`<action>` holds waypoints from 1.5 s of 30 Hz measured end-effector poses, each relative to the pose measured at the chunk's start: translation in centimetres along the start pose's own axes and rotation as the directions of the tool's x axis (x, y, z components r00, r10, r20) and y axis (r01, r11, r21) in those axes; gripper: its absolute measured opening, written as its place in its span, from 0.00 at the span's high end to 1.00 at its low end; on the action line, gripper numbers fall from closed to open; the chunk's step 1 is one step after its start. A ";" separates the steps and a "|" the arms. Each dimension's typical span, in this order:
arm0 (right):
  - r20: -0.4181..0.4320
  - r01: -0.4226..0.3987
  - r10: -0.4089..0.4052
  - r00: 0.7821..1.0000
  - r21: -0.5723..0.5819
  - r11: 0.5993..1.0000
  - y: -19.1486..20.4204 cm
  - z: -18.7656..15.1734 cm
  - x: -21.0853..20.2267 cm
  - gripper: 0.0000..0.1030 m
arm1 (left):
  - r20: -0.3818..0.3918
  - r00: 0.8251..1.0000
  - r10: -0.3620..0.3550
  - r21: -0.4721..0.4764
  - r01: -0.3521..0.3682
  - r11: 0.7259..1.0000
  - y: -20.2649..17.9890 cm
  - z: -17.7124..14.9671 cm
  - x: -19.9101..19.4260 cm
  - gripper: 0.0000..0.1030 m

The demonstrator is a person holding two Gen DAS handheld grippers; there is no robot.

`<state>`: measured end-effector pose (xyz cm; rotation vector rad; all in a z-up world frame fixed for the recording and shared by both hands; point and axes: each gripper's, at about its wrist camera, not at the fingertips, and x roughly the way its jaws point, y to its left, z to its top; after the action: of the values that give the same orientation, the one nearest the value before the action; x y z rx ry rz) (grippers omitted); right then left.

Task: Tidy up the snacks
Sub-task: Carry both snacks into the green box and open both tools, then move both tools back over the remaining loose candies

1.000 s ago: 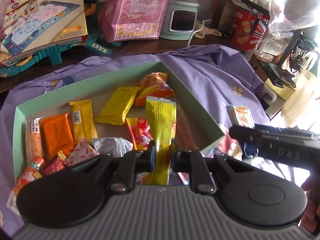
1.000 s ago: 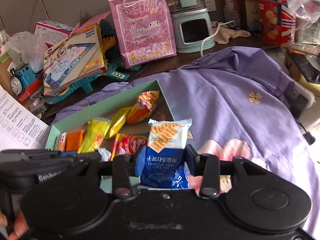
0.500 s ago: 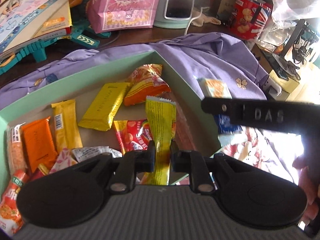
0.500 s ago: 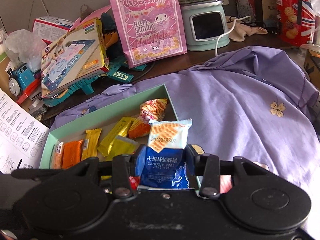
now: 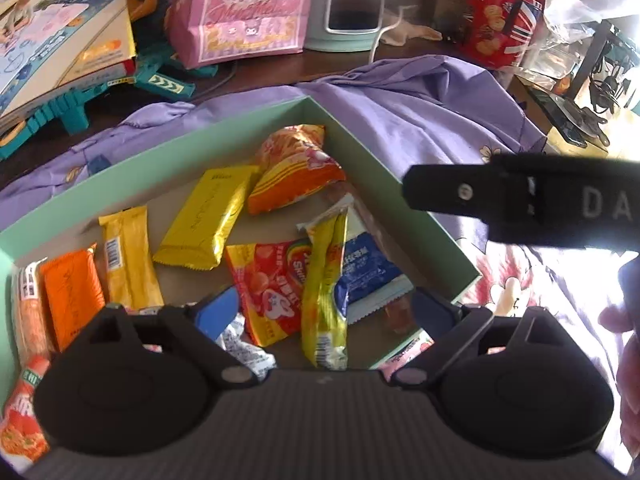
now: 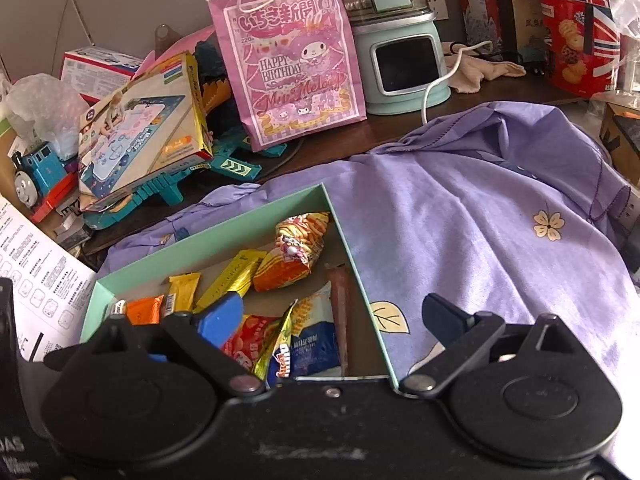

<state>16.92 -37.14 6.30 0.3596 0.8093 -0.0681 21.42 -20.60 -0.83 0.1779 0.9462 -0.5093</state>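
Note:
A shallow mint-green box (image 5: 224, 128) lies on a purple cloth (image 6: 460, 216) and holds several snack packets. My left gripper (image 5: 326, 310) is open above the box's near right part. A long yellow packet (image 5: 324, 288) lies below it, across a blue and white cracker packet (image 5: 368, 268) and a red candy packet (image 5: 272, 284). My right gripper (image 6: 336, 320) is open and empty over the box's right wall (image 6: 360, 280). The cracker packet (image 6: 316, 348) lies in the box below it. The right gripper's body (image 5: 520, 204) shows in the left wrist view.
Yellow bars (image 5: 208, 220), orange packets (image 5: 72, 292) and a noodle snack bag (image 5: 296, 168) fill the rest of the box. Behind it stand a pink gift bag (image 6: 292, 64), a mint appliance (image 6: 400, 60), toy boxes (image 6: 140, 124), a toy train (image 6: 36, 172) and a red biscuit tin (image 6: 580, 56).
Both grippers have opened. The long yellow packet has dropped from my left gripper and the blue cracker packet from my right gripper; both now lie in the box.

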 end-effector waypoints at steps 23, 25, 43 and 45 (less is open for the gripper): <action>-0.013 0.034 -0.034 0.999 0.042 0.999 -1.2 -5.7 -7.3 0.00 | 0.037 0.999 0.026 -0.029 -0.024 0.999 0.1 -5.3 -7.4 0.00; -0.021 0.040 -0.039 0.999 0.042 0.998 -1.1 -6.8 -8.0 0.00 | 0.037 0.999 0.026 -0.027 -0.025 0.999 0.0 -6.2 -8.1 0.00; -0.144 0.053 -0.042 0.989 0.074 0.996 -0.3 -16.2 -10.0 0.00 | -0.074 0.996 0.056 -0.008 -0.057 0.998 1.3 -17.5 -10.5 0.00; -0.159 0.057 -0.044 0.986 0.079 0.995 -0.2 -17.1 -9.9 0.00 | -0.096 0.994 0.056 -0.012 -0.057 0.998 1.7 -18.8 -10.6 0.00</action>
<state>-1.87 -32.24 2.54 0.4273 0.9741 -0.1227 3.51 -8.71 -3.29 0.2164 1.0357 -0.4443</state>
